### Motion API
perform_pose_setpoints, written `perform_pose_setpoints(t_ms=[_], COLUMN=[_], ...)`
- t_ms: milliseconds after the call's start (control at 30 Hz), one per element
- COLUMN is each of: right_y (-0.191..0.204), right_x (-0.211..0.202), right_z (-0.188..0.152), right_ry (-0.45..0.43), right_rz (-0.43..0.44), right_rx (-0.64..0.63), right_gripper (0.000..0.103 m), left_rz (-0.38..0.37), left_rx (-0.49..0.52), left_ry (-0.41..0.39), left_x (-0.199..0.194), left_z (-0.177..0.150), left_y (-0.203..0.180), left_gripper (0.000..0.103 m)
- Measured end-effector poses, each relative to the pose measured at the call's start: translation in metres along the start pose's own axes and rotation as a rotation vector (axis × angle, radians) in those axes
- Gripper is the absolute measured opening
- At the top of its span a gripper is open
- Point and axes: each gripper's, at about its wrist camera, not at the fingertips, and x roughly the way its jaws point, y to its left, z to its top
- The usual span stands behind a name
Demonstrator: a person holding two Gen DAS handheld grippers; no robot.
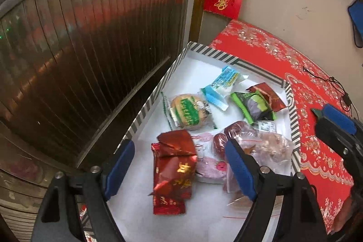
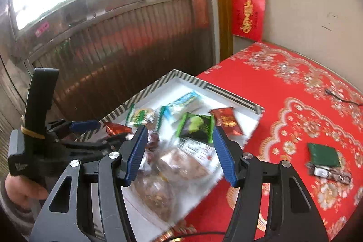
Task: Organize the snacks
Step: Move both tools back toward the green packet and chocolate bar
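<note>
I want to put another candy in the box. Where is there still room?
The box has bare white floor in its far corner, beyond the round cake and blue packet. The near middle is crowded: red packet, pink packet, nut bags.

Snacks (image 1: pixel 188 112) lie in the box (image 1: pixel 145 106); the box sits on the cloth (image 1: pixel 317 151), left of a packet (image 2: pixel 323 154).

Fingers (image 1: pixel 240 169): I see black arms, ribbed blue pads, silver screws.
Handle (image 2: pixel 39 106): black, yellow rubber band.
Hand (image 2: pixel 21 192): bare skin.
</note>
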Motion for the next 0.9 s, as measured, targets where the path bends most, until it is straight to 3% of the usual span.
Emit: perform_pose_setpoints(t_ms=[533,900], right_y=[-0.104,-0.169], right_x=[-0.075,-0.115], right_z=[-0.061,-0.101], right_ry=[-0.011,0.002], right_rz=[-0.136,-0.246], right_rx=[0.172,0.277], right_gripper=[0.06,0.06], left_rz=[-0.045,-0.151], left_rx=[0.125,0.227], left_ry=[-0.063,0.009], left_x=[-0.026,-0.014], left_z=[-0.001,0.001], left_y=[-0.071,-0.155], left_gripper=[0.094,0.095])
